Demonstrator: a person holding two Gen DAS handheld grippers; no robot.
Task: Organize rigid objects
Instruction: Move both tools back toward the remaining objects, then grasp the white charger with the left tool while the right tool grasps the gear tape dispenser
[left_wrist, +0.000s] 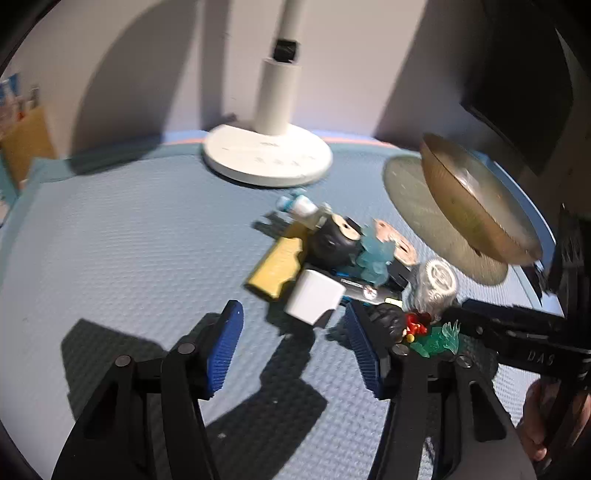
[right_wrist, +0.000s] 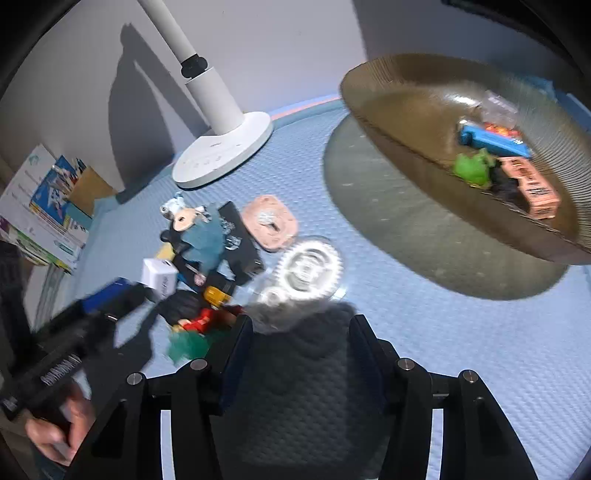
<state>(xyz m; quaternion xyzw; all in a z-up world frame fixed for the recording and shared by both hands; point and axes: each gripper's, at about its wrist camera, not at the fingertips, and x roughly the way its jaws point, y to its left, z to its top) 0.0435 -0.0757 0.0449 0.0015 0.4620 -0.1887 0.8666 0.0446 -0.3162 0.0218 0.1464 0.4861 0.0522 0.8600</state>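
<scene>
A heap of small toys lies on the blue mat. In it are a white cube (left_wrist: 314, 295), a yellow block (left_wrist: 275, 269), a black round figure (left_wrist: 332, 240), a pink flat piece (right_wrist: 269, 221), a white gear in clear wrap (right_wrist: 308, 266) and red and green bits (left_wrist: 417, 325). My left gripper (left_wrist: 293, 314) is open; the cube sits at its tips, close to the right pad, with a gap to the left pad. My right gripper (right_wrist: 302, 319) is open with only shadow between its fingers, and the gear lies just ahead. A brown ribbed dish (right_wrist: 406, 92) holds blue, green and pink items.
A white lamp base (right_wrist: 221, 155) stands at the back of the mat by the wall. Boxes and books (right_wrist: 40, 206) are stacked at the left edge. The dish sits raised over a round shadow (right_wrist: 424, 236). A hand (right_wrist: 55, 424) holds the left gripper.
</scene>
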